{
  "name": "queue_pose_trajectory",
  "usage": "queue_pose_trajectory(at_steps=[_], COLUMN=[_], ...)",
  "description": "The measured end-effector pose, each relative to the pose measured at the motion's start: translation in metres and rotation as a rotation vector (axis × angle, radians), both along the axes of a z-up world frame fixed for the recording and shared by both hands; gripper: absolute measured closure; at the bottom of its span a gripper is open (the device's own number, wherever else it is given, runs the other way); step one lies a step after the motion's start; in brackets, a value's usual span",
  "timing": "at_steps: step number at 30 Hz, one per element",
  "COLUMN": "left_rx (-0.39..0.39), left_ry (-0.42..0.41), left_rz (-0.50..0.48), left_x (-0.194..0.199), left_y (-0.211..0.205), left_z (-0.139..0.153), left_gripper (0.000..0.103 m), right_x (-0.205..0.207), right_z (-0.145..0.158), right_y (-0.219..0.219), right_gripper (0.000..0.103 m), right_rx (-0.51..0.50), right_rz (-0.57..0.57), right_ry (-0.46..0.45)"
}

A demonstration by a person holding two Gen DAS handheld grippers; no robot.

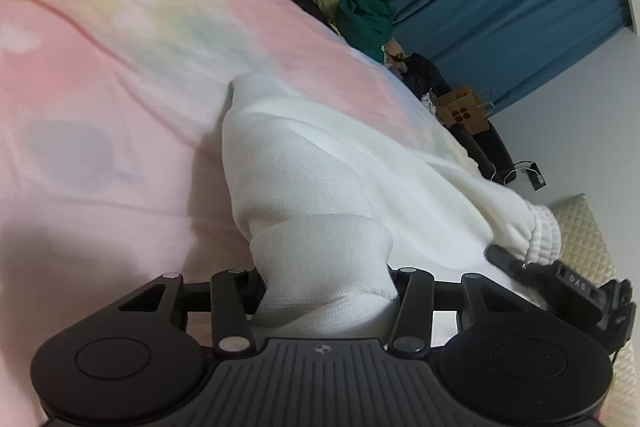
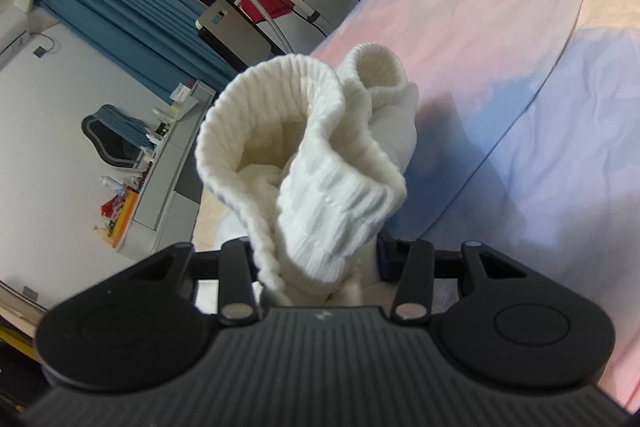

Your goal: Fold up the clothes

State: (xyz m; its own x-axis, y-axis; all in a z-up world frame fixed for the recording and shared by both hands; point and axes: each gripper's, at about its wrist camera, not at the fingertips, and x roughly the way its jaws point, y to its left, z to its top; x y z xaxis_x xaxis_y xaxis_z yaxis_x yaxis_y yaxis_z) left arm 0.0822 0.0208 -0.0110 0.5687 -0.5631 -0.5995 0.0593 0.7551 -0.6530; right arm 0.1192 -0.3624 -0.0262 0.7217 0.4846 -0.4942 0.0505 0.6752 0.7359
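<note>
Both grippers hold a white garment over a pastel bed.

The left gripper (image 1: pixel 326 287) is clamped on a ribbed band of the white garment (image 1: pixel 344 163), which drapes from the jaws down onto the pink blanket (image 1: pixel 100 87). The right gripper (image 2: pixel 320 267) pinches another ribbed cuff of the same garment (image 2: pixel 304 155), bunched upright between its jaws above the blanket (image 2: pixel 520 107). Beyond the blanket's far edge lie a green heap of clothes (image 1: pixel 364 15) and a blue curtain (image 1: pixel 520 15).
</note>
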Motion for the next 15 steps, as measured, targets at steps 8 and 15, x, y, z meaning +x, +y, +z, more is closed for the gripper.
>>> queue_pose_trajectory(at_steps=[8,15], left_rx=[-0.005,-0.011], left_ry=[-0.086,-0.124], left_rz=[-0.083,-0.21], left_x=[0.05,0.117], left_y=[-0.09,-0.218], left_z=[0.066,0.097], left_gripper=[0.056,0.055], right_x=[0.007,0.011], right_z=[0.049,0.074], right_y=[-0.08,-0.188], right_gripper=[0.057,0.057], right_rx=[0.047,0.053], right_rz=[-0.103,-0.272], right_ry=[-0.075,-0.124])
